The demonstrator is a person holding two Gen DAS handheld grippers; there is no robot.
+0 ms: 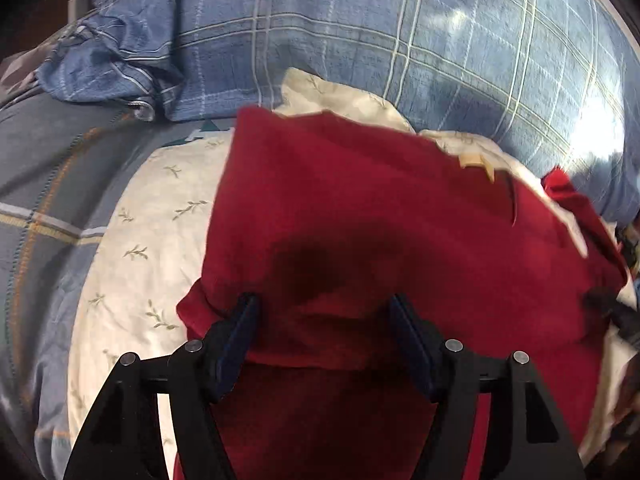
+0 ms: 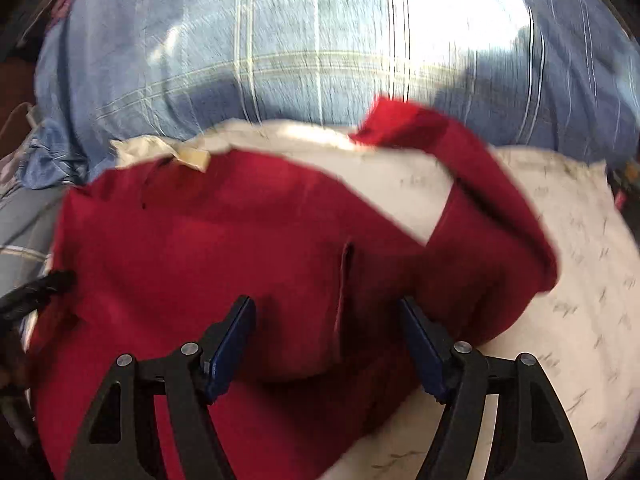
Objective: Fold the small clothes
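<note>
**Red garment partly folded on the cream pillow; both grippers released**

The red garment (image 1: 360,216) is lying on the cream leaf-print pillow (image 1: 152,248), which is serving as landmark here. The pillow is resting against the blue plaid bedding (image 1: 360,40) beyond it.

Progress, as a judgement: one fold appears to be in place, since a doubled layer with a straight lower edge is sitting across the near part of the garment. The fold is not finished. One sleeve (image 2: 472,168) is sticking out toward the far right corner of the pillow, with a wedge of bare pillow showing between it and the body. A pale neck label (image 2: 194,158) is showing at the garment's far edge, toward the bedding.

The left gripper (image 1: 324,312) is hovering over the near part of the garment, jaws standing apart, nothing pinched. The right gripper (image 2: 328,316) is likewise standing wide over the cloth, gripping nothing.

View differences: the right wrist view is showing the loose sleeve and the bare wedge in full; the left wrist view is catching only a red scrap at the pillow's right edge. The left view alone is showing the pillow's bare left half and a crumpled blue cloth (image 1: 104,60) beyond it. Both views are motion-blurred.
</note>
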